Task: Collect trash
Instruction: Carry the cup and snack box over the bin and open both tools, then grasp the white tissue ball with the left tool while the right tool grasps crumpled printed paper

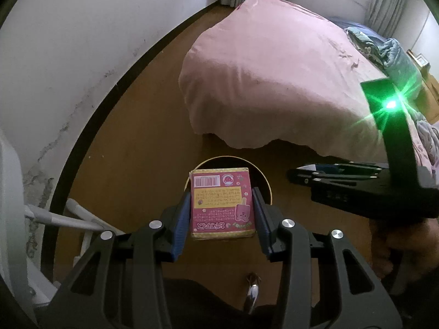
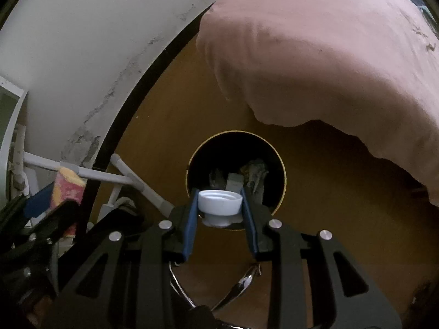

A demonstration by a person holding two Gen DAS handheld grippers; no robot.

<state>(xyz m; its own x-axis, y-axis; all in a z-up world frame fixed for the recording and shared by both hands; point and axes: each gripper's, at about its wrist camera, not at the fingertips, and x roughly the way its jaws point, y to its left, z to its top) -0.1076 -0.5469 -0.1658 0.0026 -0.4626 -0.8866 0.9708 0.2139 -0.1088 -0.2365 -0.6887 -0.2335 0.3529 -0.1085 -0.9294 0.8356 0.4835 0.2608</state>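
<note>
You have a pink and yellow snack box (image 1: 222,203) held flat above the round dark bin (image 1: 267,185) on the floor. Your white bottle cap (image 2: 220,201) hangs, open side up, over the bin's near rim, with crumpled scraps (image 2: 253,175) inside.

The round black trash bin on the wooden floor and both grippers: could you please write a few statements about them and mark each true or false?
1. The left gripper is shut on a pink and yellow cardboard snack box. True.
2. The right gripper holds a metal spoon. False: it is shut on a white plastic bottle cap.
3. The round black trash bin with a yellow rim is empty. False: crumpled scraps lie inside it.
4. The bin stands on the wooden floor near the bed's pink cover. True.
5. The cap already lies in the bin. False: it sits between the gripper's blue pads.
</note>
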